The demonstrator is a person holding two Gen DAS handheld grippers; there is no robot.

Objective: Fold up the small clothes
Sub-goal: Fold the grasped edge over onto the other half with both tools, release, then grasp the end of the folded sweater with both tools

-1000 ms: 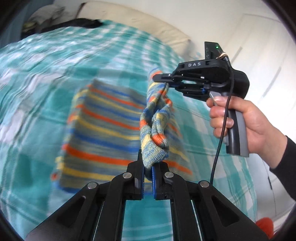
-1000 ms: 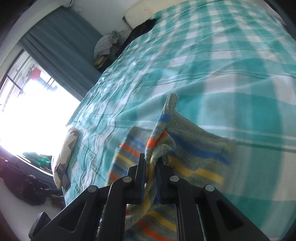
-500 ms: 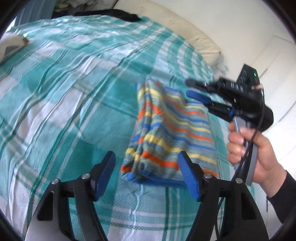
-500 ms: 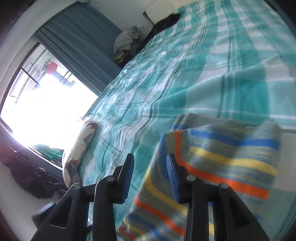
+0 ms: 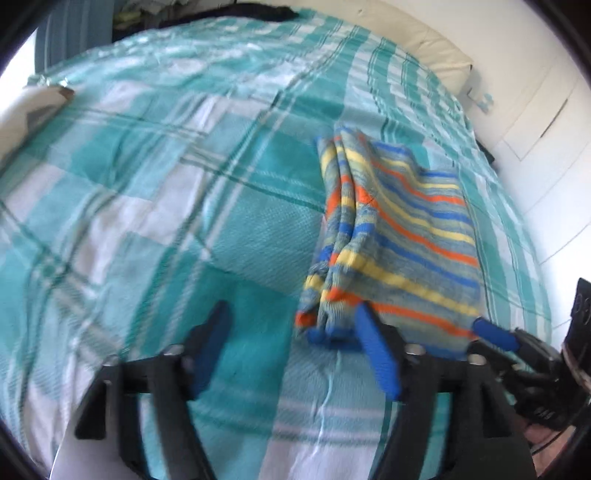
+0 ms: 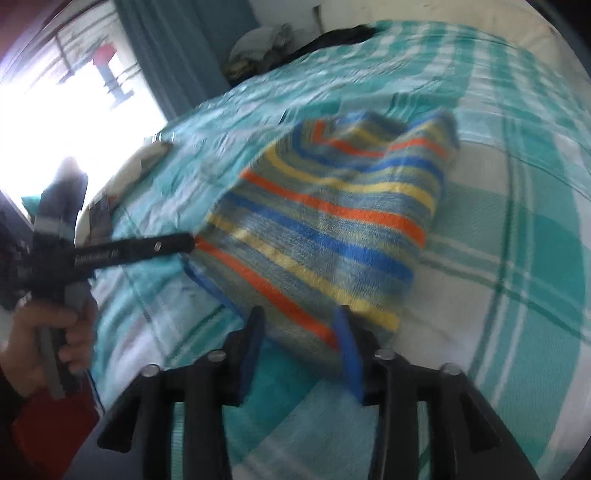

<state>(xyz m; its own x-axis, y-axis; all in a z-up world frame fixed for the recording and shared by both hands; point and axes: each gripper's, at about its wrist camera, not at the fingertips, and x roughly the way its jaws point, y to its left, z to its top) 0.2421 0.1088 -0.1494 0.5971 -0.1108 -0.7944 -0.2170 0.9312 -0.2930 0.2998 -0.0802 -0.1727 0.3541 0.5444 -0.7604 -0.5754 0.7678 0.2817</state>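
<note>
A small knitted garment (image 5: 399,243) with blue, yellow and orange stripes lies folded flat on the teal checked bedspread (image 5: 155,206). My left gripper (image 5: 291,321) is open and empty, just short of the garment's near left corner. My right gripper (image 6: 299,321) is open and empty at the garment's (image 6: 332,221) near edge. The left gripper also shows in the right wrist view (image 6: 184,254), at the garment's left edge. The right gripper's fingertips (image 5: 495,332) show at the lower right of the left wrist view.
A cream pillow (image 5: 417,40) and dark clothes (image 5: 240,11) lie at the far end of the bed. A white patterned object (image 5: 26,107) sits at the bed's left edge. A bright window with teal curtains (image 6: 162,55) is at the left. A white wall runs along the right.
Both grippers have let go of the garment and opened. The lifted fold now lies flat on the bed. Both grippers have drawn back to the garment's near edge.
</note>
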